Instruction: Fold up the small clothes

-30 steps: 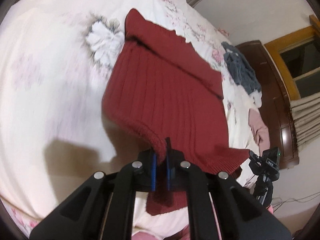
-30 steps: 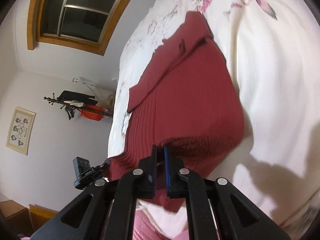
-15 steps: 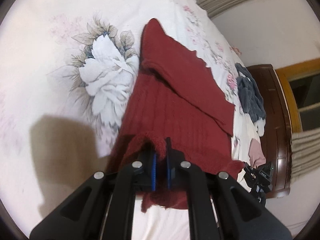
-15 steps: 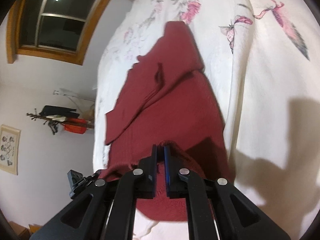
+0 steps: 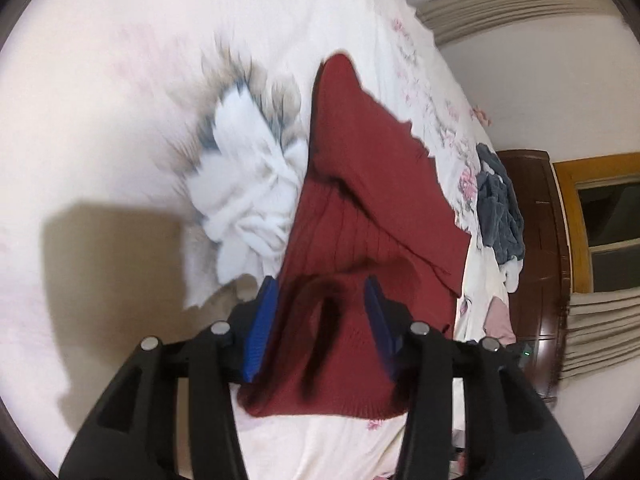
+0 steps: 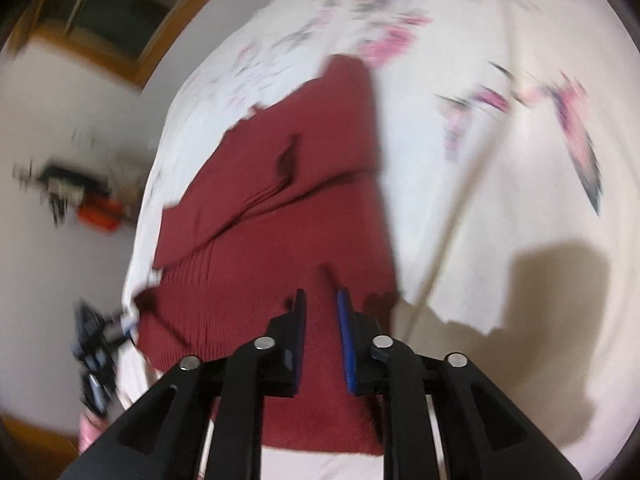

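A dark red ribbed knit sweater (image 5: 360,216) lies on the floral white bedsheet (image 5: 120,100), its lower part doubled over onto itself near me. My left gripper (image 5: 322,292) is open just above the folded edge, blue pads wide apart with red knit showing between them. In the right wrist view the same sweater (image 6: 288,208) lies flat with a sleeve folded across it. My right gripper (image 6: 322,296) is open over the near folded edge, its pads apart and gripping nothing.
A dark grey garment (image 5: 500,204) and a pink one (image 5: 498,316) lie on the bed beyond the sweater, beside a dark wooden headboard (image 5: 540,240). A large white flower print (image 5: 248,188) lies left of the sweater. A small tripod device (image 6: 96,344) stands off the bed's edge.
Both grippers were shut on the sweater's hem and carried it forward over the body. Now both have opened and the hem lies on the sweater.
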`<state>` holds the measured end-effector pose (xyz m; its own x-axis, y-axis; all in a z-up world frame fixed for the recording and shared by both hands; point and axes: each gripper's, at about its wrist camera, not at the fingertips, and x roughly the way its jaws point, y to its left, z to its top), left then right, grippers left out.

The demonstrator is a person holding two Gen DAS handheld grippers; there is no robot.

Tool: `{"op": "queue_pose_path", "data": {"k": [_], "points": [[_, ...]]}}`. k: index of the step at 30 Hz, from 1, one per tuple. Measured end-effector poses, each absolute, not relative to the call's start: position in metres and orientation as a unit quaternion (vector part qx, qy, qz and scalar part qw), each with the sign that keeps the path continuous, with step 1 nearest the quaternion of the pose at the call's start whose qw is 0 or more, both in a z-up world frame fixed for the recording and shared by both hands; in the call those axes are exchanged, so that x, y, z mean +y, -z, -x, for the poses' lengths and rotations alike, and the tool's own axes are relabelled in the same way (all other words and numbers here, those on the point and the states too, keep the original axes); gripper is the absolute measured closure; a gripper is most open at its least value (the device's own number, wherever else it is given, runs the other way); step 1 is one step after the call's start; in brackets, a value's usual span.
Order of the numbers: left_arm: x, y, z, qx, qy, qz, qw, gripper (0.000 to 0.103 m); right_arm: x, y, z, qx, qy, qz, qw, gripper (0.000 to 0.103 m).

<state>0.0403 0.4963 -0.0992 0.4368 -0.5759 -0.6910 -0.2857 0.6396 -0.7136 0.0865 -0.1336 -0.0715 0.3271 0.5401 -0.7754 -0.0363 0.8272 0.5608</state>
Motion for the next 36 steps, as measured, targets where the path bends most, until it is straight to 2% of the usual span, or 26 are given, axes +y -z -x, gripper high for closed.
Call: {"op": "queue_pose_path", "data": {"k": [4, 6, 8, 11, 13, 14, 15, 17, 26, 31, 36], "points": [[0.477, 0.080, -0.034, 0.527, 0.118, 0.370, 0.756, 0.058, -0.078, 0.063, -0.090, 0.566, -0.241, -0.133, 0.777, 0.064], [0.462, 0.077, -0.032, 0.533, 0.134, 0.355, 0.756, 0.055, -0.058, 0.068, -0.091, 0.573, -0.247, -0.094, 0.776, 0.052], [0.446, 0.076, -0.029, 0.542, 0.146, 0.338, 0.756, 0.053, -0.039, 0.078, -0.094, 0.584, -0.241, -0.048, 0.774, 0.049], [0.432, 0.082, -0.026, 0.553, 0.149, 0.317, 0.756, 0.052, -0.023, 0.098, -0.100, 0.606, -0.231, -0.008, 0.761, 0.049], [0.425, 0.088, -0.027, 0.559, 0.148, 0.308, 0.755, 0.052, -0.018, 0.108, -0.099, 0.615, -0.219, 0.025, 0.757, 0.055], [0.424, 0.091, -0.027, 0.561, 0.147, 0.309, 0.754, 0.052, -0.015, 0.111, -0.099, 0.616, -0.221, 0.036, 0.755, 0.063], [0.423, 0.093, -0.028, 0.563, 0.146, 0.311, 0.752, 0.052, -0.013, 0.112, -0.098, 0.613, -0.222, 0.046, 0.757, 0.077], [0.423, 0.096, -0.029, 0.565, 0.143, 0.313, 0.750, 0.052, -0.011, 0.108, -0.095, 0.606, -0.229, 0.048, 0.760, 0.095], [0.428, 0.091, -0.035, 0.557, 0.138, 0.316, 0.756, 0.051, -0.072, 0.061, -0.101, 0.546, -0.187, -0.043, 0.815, 0.097], [0.430, 0.092, -0.038, 0.551, 0.131, 0.325, 0.758, 0.049, -0.110, 0.080, -0.110, 0.564, -0.155, -0.106, 0.804, 0.096], [0.432, 0.088, -0.037, 0.549, 0.121, 0.302, 0.770, 0.049, -0.106, 0.089, -0.106, 0.561, -0.159, -0.115, 0.804, 0.075]]}}
